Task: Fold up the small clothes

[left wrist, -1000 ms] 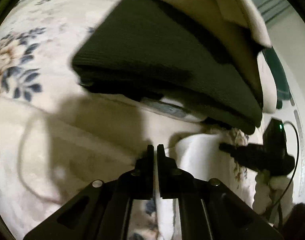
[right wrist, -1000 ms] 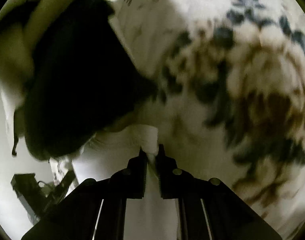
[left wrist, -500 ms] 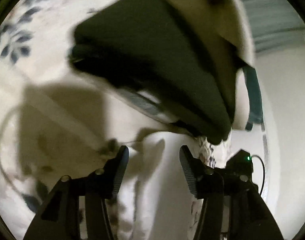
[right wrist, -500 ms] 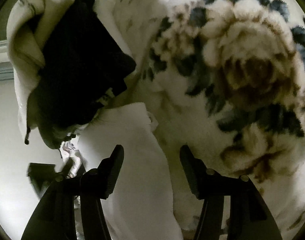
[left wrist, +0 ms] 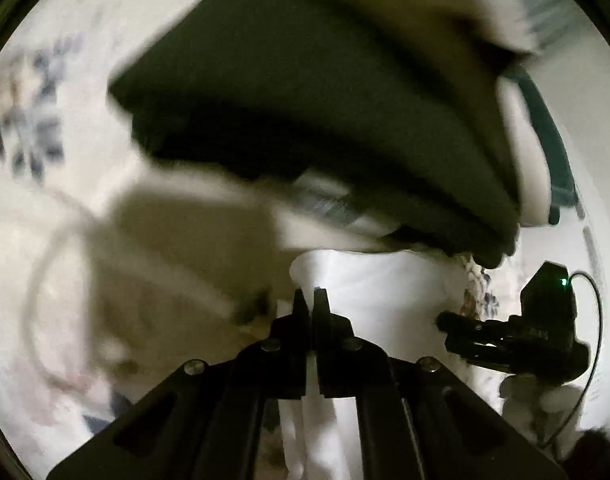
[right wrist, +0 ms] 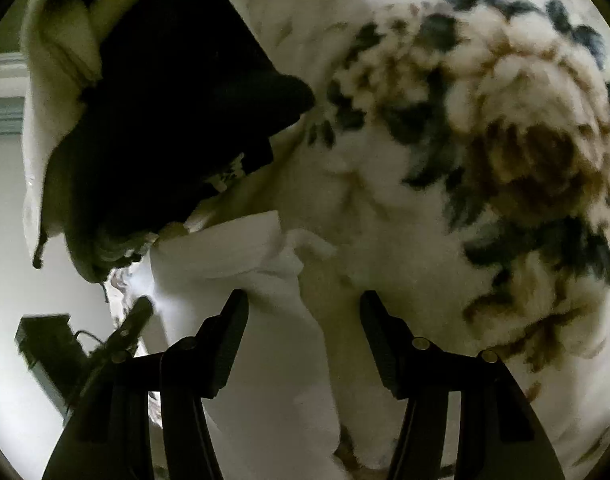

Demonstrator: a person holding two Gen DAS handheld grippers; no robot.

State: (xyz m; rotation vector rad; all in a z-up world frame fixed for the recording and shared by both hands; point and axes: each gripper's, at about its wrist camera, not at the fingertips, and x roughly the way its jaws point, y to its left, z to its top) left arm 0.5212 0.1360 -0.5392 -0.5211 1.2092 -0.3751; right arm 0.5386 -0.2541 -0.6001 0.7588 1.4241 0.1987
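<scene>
Jaws of the left gripper (left wrist: 309, 294) pinched together on the near edge of the white garment (left wrist: 369, 288); jaws of the right gripper (right wrist: 303, 308) spread wide, gripping nothing. Garment lies on the floral bedspread (right wrist: 485, 128), long axis running away from both, far end touching the dark folded stack (right wrist: 177, 92). Right gripper hovers directly over the cloth's right edge, likely next to close.

The left tool (left wrist: 309, 300), spread wide half a second ago, is now closed on the white cloth (left wrist: 369, 280). The right tool (right wrist: 303, 308), pinched on that cloth a second ago, is now spread wide, the cloth's folded edge toward 11 o'clock.
</scene>
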